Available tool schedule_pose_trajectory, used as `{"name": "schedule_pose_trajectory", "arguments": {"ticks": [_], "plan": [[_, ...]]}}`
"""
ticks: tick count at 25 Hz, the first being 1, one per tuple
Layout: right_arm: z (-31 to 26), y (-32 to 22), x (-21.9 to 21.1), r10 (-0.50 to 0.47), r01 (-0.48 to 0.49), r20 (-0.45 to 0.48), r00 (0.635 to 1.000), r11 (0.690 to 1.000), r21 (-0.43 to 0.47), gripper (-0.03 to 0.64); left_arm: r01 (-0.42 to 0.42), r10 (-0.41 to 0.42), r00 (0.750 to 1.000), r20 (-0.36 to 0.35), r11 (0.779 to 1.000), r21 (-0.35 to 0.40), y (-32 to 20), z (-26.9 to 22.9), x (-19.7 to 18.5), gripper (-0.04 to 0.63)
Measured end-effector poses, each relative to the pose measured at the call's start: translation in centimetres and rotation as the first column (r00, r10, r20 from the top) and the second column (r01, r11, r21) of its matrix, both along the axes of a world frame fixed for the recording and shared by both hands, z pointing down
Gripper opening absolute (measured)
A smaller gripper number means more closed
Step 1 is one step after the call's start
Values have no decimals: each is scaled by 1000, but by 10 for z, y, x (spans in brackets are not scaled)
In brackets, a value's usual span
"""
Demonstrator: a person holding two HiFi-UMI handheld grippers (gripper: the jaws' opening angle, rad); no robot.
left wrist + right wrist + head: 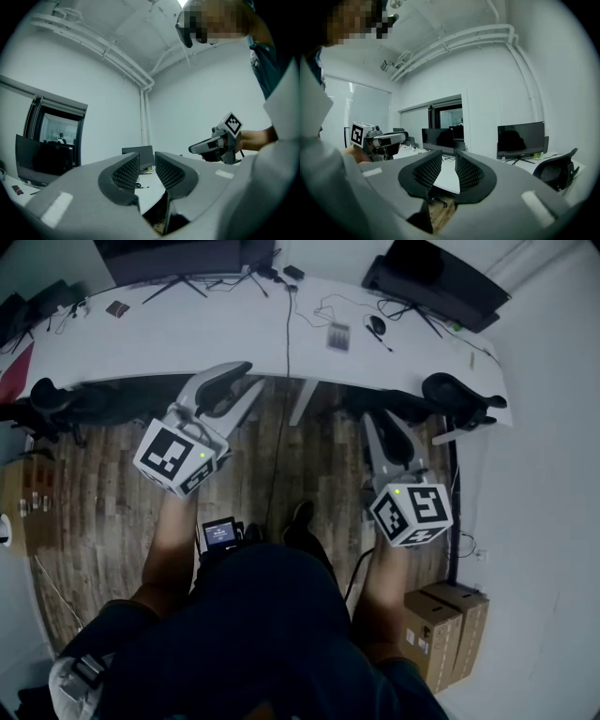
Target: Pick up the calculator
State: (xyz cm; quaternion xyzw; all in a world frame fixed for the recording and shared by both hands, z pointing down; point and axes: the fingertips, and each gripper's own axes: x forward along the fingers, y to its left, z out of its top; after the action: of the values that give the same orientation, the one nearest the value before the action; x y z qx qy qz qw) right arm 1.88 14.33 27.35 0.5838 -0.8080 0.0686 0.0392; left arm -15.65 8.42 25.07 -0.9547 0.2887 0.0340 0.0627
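Looks like the approach step at best: nothing's been reached for yet. The left gripper [146, 169] and right gripper [448, 169] are both held up in front of the body, well back from the desk [206, 334]. Their jaws are parted by a narrow gap, and only desk and floor can be seen through it, so nothing is pinched on either side. The calculator [338, 336] is lying flat on the far part of the white desktop, right of centre, near a dark mouse [377, 324] and some loose cable. It's nearer the right gripper's side, so that one would probably be used. A step forward is needed first, then the jaws opened wider and brought down over the calculator's edges, which could be fiddly since it's so flat. Room-wise: an office with a wood-plank floor [103, 521], black chairs [459, 399] tucked under the desk, a monitor [441, 282] at the back, and cardboard boxes [445, 629] by the wall.
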Motion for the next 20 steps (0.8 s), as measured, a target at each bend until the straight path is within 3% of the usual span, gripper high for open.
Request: {"name": "schedule_pose_trajectory", "arguments": {"ticks": [20], "plan": [[3, -106, 50, -184, 184, 51, 982, 983, 12, 97, 195, -195, 980, 49, 981, 9, -59, -2, 39, 98]]}}
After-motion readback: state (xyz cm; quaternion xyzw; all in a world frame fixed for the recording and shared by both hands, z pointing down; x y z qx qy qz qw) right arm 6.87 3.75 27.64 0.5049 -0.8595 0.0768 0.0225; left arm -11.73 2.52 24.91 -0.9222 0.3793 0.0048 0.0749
